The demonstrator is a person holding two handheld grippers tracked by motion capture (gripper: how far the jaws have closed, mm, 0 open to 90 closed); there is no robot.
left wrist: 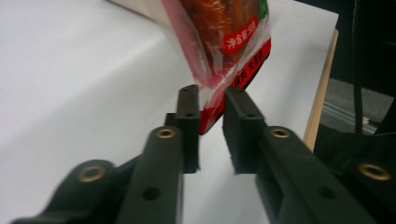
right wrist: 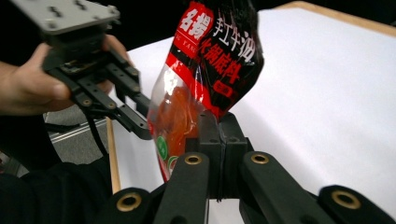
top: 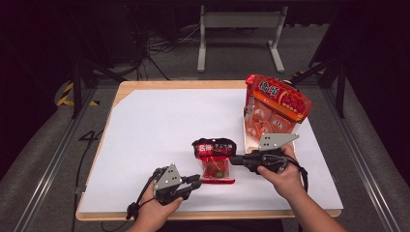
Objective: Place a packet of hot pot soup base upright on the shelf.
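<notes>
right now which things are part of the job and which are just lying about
In the job:
- red and black sauce packet
- right gripper, shut on the packet's edge
- left gripper, fingers around the packet's corner

Lying about:
- orange snack box, standing at the far right

Light falls from above onto the white surface (top: 154, 130), which shows bright and even in the high view, while the floor and room around it sink into near darkness. Shadows under the things on it are short and soft. That view is slightly soft and grainy throughout. In the left gripper view the near jaws are blurred, and the sauce packet (left wrist: 224, 42) is soft too, with glare on its clear film. In the right gripper view the packet's print is fairly sharp; the left hand-held gripper (right wrist: 140, 119) beyond sits dim against black.
</notes>
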